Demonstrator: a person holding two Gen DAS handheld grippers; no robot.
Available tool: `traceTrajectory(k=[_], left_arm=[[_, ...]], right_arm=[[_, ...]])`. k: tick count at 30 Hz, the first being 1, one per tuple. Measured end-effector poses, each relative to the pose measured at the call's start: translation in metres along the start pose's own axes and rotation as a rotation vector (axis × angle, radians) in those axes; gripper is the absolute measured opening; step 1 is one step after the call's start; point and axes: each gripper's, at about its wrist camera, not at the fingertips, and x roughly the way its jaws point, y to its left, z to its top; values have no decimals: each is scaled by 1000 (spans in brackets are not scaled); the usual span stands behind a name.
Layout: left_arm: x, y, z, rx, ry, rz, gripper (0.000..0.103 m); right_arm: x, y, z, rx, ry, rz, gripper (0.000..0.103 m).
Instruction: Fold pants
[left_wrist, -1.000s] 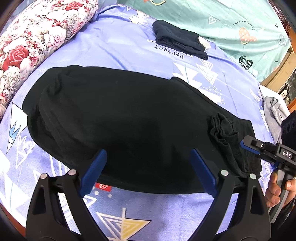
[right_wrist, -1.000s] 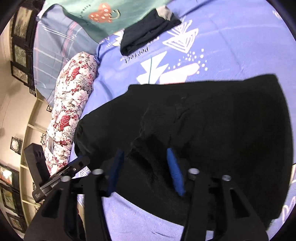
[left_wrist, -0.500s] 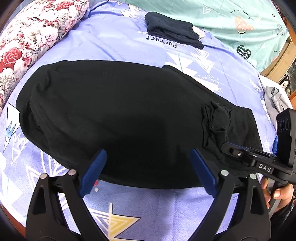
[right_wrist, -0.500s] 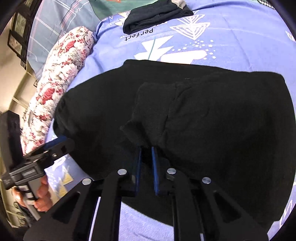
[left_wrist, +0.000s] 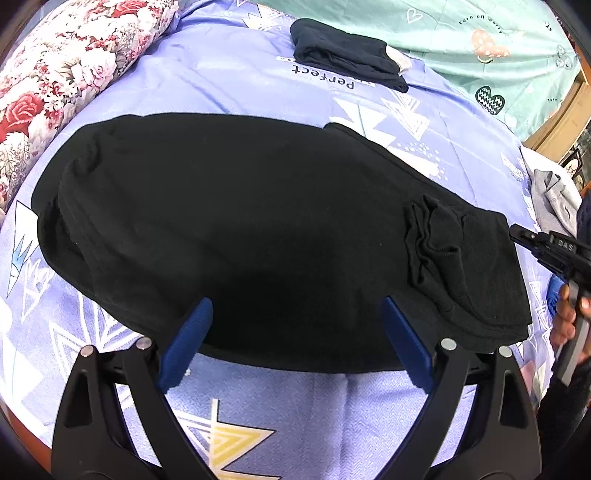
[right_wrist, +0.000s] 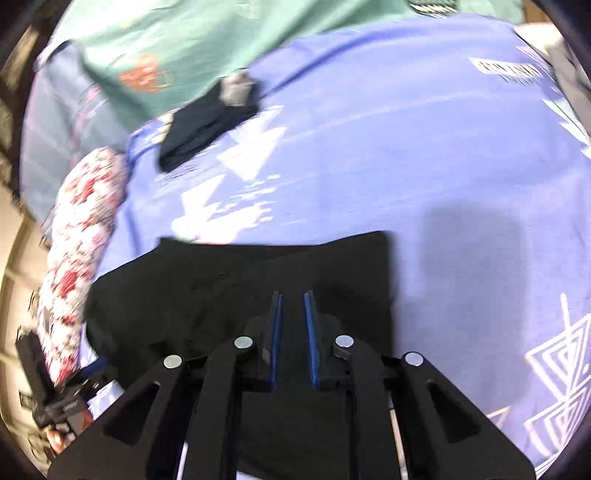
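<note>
The left claw (left_wrist: 295, 339) is held wide apart, its blue pads (left_wrist: 186, 343) poised over the near edge of the black pants (left_wrist: 240, 229), with nothing gripped between them. The right claw (right_wrist: 293, 332) is seen in its own view with its blue pads (right_wrist: 309, 339) drawn narrow, a slim gap left between them; dark fabric lies under and around the fingers, but whether any is pinched cannot be told, as that view is blurred. The pants are spread across a lilac bedsheet (left_wrist: 258, 85) printed with white and yellow triangles and the word "perfect". They lie as a broad flat shape, and a bunched, wrinkled patch (left_wrist: 432, 240) is seen near their right end. In the left wrist view the right claw's black body (left_wrist: 550, 247) is found just beside that right end, held by a hand (left_wrist: 565, 317). A folded dark garment (left_wrist: 343, 55) is placed well apart from the pants, further up the bed. A floral pillow (left_wrist: 70, 62) is set along the left side, and a mint-green blanket (left_wrist: 480, 48) is laid at the far edge. A grey garment (left_wrist: 554, 199) is seen at the right margin.
</note>
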Motion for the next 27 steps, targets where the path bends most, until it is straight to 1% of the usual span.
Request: traceTrajectory(k=[2, 3, 4, 5, 7, 11, 14, 15, 17, 22, 23, 25, 27], left_arm=[[2, -1, -1, 2, 5, 4, 93], [2, -2, -1, 0, 7, 6, 93], [3, -2, -1, -4, 9, 6, 93], [2, -3, -1, -3, 9, 7, 93], [2, -4, -1, -2, 9, 11, 93], [-1, -4, -3, -10, 9, 11, 93], [-4, 0, -3, -15, 2, 16, 93], [-4, 1, -4, -17, 2, 17, 93], [-4, 3, -3, -26, 6, 15, 93], [1, 5, -3, -48, 16, 13, 94], [3, 5, -3, -52, 20, 15, 94], [4, 4, -5, -53, 21, 21, 94], [4, 3, -5, -58, 20, 22, 94]], right_arm=[[7, -2, 1, -14, 6, -42, 14], [13, -5, 0, -20, 8, -86, 14], [20, -8, -1, -13, 18, -93, 14], [24, -11, 0, -12, 13, -78, 14], [25, -12, 4, -29, -3, -78, 14], [18, -15, 3, 0, 21, -43, 16], [-8, -19, -13, -4, 34, 6, 22], [-13, -19, -20, -17, 37, 6, 26], [-24, -19, -36, -41, 53, -4, 29], [-47, -21, -74, -90, 69, -11, 29], [-47, -21, -74, -90, 69, -11, 29], [-49, -20, -85, -118, 80, -8, 29], [-41, -21, -93, -131, 100, -26, 29]])
